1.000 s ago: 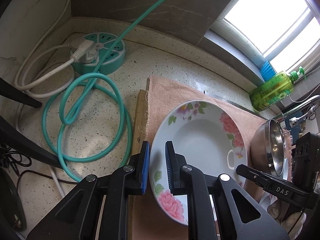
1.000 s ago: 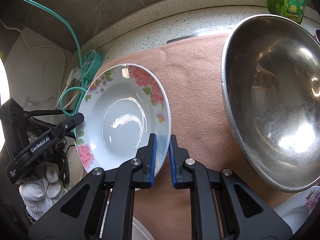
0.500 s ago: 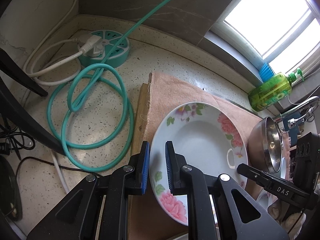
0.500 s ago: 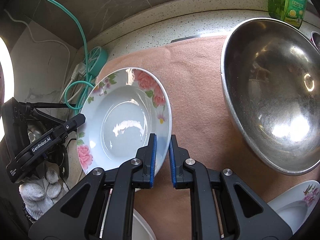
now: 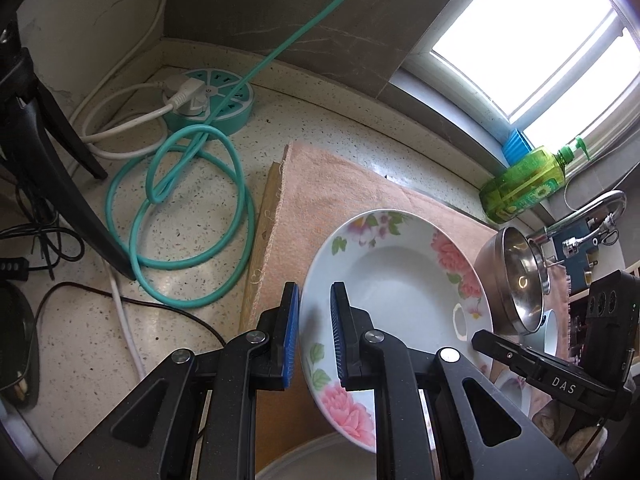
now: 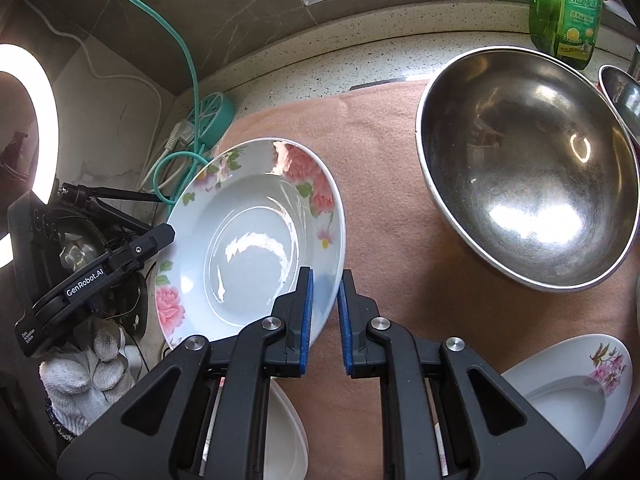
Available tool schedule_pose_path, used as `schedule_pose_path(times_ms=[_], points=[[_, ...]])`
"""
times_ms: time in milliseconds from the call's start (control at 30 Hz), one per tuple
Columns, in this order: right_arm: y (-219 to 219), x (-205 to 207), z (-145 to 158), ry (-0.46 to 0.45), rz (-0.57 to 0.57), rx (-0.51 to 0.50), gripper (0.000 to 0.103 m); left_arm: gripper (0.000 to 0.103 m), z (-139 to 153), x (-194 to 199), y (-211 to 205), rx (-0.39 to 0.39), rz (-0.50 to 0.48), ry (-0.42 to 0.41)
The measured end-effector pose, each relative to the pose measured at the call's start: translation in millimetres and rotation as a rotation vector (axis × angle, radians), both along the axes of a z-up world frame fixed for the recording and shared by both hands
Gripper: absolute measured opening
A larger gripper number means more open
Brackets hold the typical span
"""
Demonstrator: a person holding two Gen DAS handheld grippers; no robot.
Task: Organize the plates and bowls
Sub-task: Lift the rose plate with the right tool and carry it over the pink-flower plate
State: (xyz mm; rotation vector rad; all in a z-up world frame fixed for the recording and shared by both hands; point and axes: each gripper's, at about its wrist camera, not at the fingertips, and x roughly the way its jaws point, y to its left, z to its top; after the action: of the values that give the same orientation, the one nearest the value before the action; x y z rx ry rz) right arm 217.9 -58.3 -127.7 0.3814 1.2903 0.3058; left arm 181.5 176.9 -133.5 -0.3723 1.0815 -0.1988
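Observation:
A white deep plate with pink flowers hangs tilted above the pink cloth, carried by both grippers at opposite rims. My left gripper is shut on its left rim, and its tip shows in the right wrist view too. On the near right rim my right gripper is shut, with its tip visible from the left wrist. A large steel bowl rests on the cloth to the right. A second floral plate lies at the lower right.
A plain white dish sits under the grippers. A green soap bottle stands by the window, a smaller steel bowl at the far right. A teal power strip, looped cable and black tripod leg crowd the left counter.
Both grippers have risen with the floral plate held between them; the cloth, steel bowl and counter look farther away. Neither grip has altered.

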Motion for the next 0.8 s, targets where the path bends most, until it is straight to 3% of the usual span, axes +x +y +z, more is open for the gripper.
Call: schedule_pose_path(times_ms=[467,800], points=[[-44.4,-25.0,25.6,-0.042,0.025,0.03,0.012,0.014,35.2,-41.9,-39.1,-0.016,0.019,-0.06],[-92.6,-53.9,42.2,-0.058,0.045,0.013,0.013,0.014,43.6,-75.2,-84.2,-0.047,0.025,-0.083]])
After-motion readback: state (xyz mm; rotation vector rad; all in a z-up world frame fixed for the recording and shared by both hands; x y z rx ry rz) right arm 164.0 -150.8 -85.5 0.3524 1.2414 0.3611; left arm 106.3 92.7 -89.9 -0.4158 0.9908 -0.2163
